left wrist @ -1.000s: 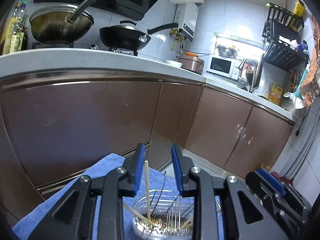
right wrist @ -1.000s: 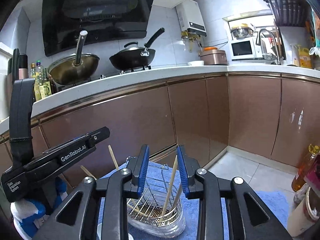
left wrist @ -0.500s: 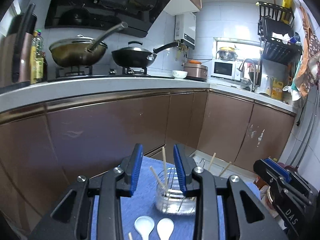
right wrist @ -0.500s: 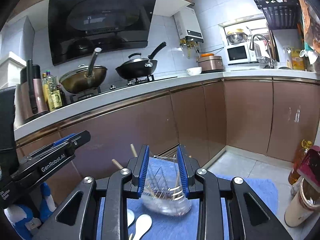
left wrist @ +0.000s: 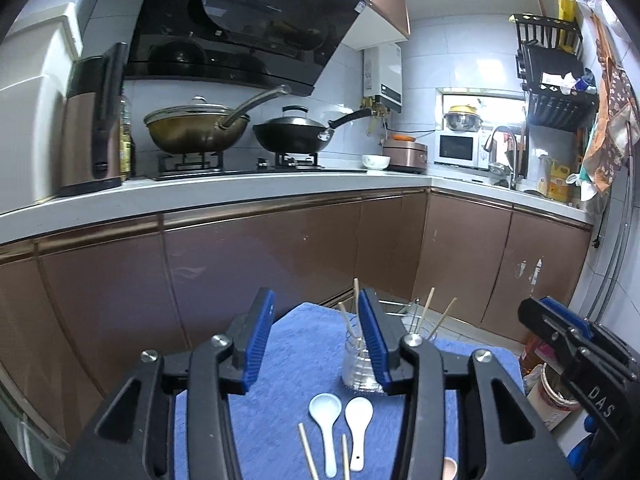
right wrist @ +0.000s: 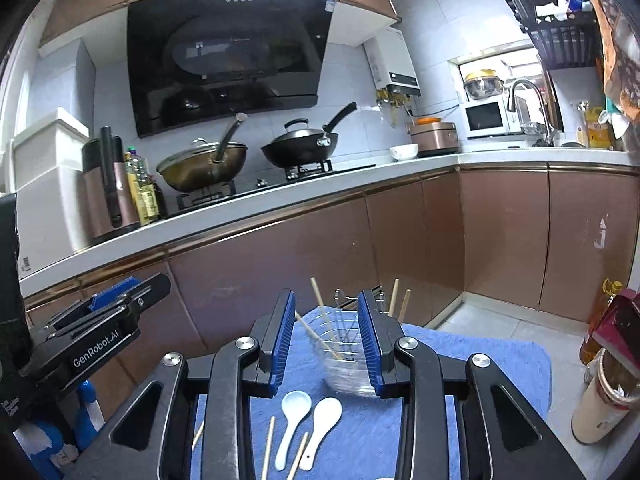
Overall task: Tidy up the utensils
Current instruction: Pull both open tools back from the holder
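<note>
— We see a fairly bright kitchen under cool, even light; the brightest patch is the lit recess behind the white microwave oven [left wrist: 459,148].

— We also notice glare on the glossy black glass range hood [right wrist: 228,60], and strong fisheye bending that curves the white countertop [left wrist: 240,192], with dark corners. The clear plastic utensil holder [right wrist: 344,360] looks smeared in the right view.

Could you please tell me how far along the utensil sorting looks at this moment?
Partly done. Several chopsticks already stand in the clear holder on the blue cloth. Nothing is in hand: the left gripper is opening with nothing between its fingers, and the right gripper is empty too. Two white spoons and loose chopsticks remain to sort.
</note>
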